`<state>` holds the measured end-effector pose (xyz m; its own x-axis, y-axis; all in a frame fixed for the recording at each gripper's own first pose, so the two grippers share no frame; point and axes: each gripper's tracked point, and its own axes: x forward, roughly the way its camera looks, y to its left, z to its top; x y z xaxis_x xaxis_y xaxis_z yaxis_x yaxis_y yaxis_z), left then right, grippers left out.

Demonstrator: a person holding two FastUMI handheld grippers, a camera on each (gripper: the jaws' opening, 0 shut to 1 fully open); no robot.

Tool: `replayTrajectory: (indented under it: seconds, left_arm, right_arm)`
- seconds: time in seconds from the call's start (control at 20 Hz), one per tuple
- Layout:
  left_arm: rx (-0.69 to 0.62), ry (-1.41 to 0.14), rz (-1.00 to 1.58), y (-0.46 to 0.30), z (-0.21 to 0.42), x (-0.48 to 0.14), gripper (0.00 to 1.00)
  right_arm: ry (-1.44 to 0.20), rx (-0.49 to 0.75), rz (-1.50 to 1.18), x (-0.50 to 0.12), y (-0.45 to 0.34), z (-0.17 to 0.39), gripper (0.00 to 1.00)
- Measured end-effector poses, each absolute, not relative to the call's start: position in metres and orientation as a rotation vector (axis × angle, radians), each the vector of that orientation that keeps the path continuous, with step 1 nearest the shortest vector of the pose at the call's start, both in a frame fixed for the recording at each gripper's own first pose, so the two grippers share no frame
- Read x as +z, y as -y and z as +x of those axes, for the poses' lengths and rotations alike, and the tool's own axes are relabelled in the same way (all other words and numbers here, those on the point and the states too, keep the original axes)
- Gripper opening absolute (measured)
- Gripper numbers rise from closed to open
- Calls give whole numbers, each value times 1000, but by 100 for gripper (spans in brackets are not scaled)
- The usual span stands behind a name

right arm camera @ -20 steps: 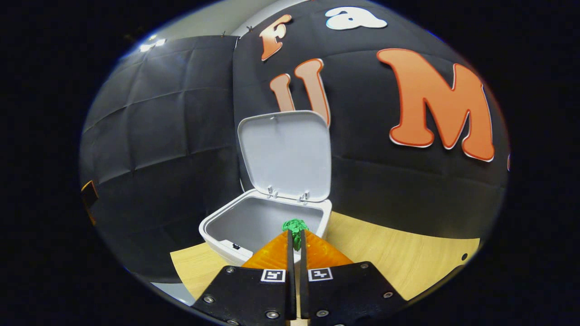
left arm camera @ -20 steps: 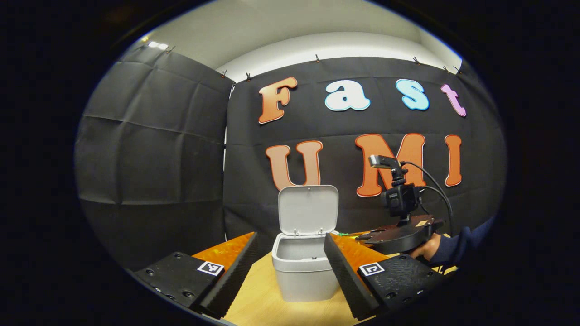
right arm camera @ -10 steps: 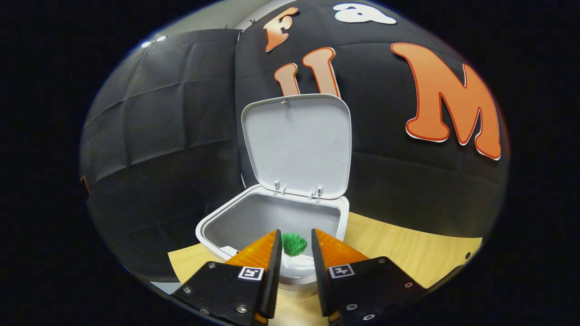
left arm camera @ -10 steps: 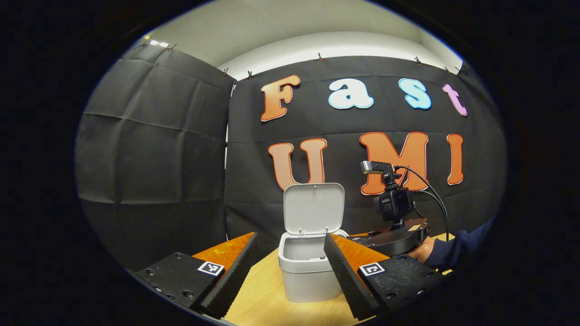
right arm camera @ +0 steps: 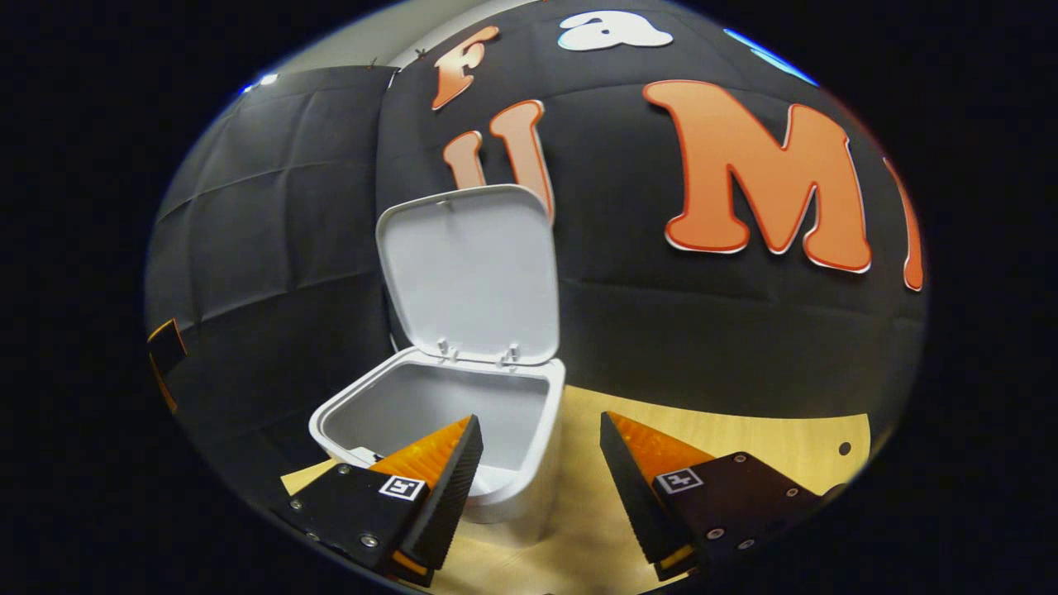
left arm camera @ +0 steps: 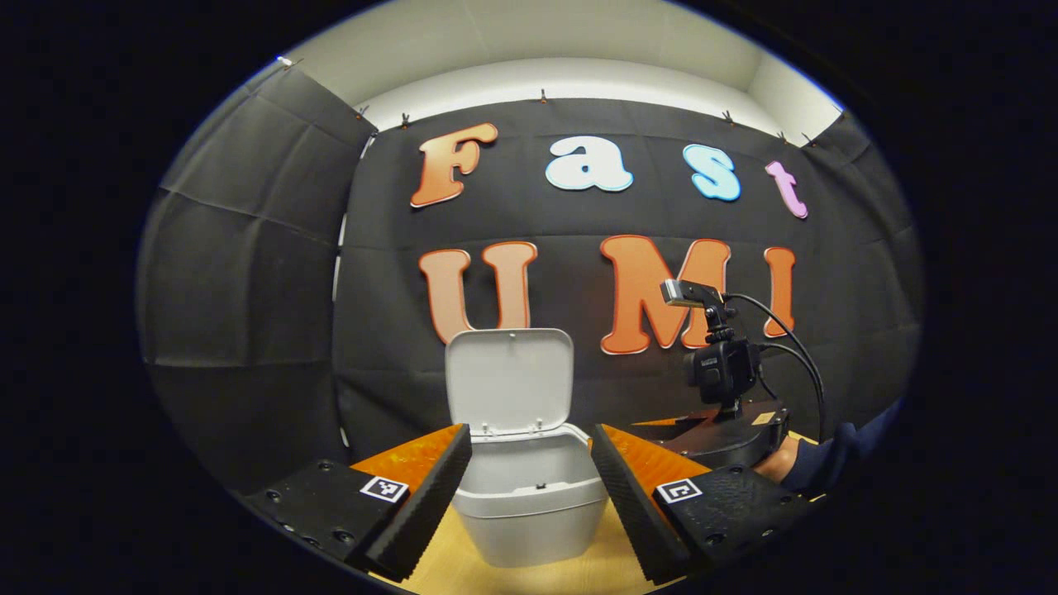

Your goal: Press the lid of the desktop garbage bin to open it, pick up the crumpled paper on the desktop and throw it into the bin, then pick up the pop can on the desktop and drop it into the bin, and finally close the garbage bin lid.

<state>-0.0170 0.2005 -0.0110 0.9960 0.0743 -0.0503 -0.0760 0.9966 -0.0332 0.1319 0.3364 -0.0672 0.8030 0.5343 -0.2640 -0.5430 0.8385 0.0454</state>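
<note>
The grey desktop bin point(left arm camera: 529, 496) stands on the wooden table with its lid point(left arm camera: 508, 380) swung upright. My left gripper point(left arm camera: 529, 438) is open, low in front of the bin, with nothing between its fingers. In the right gripper view the bin point(right arm camera: 512, 413) sits just ahead on the left, its lid point(right arm camera: 471, 277) standing up over the hinge. My right gripper point(right arm camera: 541, 426) is open and empty beside the bin's right rim; its left finger overlaps the opening. The bin's floor is hidden. From the left gripper view, the right gripper point(left arm camera: 661, 430) hovers right of the bin.
A hand in a dark blue sleeve point(left arm camera: 826, 459) holds the right gripper, which carries a camera mast and cables point(left arm camera: 719, 364). Bare wooden tabletop point(right arm camera: 744, 430) lies right of the bin. The black cloth wall stands close behind the bin.
My right gripper opened and the green crumpled paper left its fingers over the open bin, then the gripper shifted right. The left gripper turned, so the bin sits further left in its view.
</note>
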Motion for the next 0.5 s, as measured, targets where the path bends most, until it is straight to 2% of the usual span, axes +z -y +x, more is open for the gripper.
replayTrajectory:
  seconds: [0.35, 0.5]
  left_arm:
    - [-183, -68, -57, -93, 22, -41, 93]
    - [-260, -175, -69, -37, 34, -90, 93]
  right_arm:
    - [-155, 344, -4, -27, -218, 134, 87]
    - [-131, 241, 9, -15, -153, 123, 86]
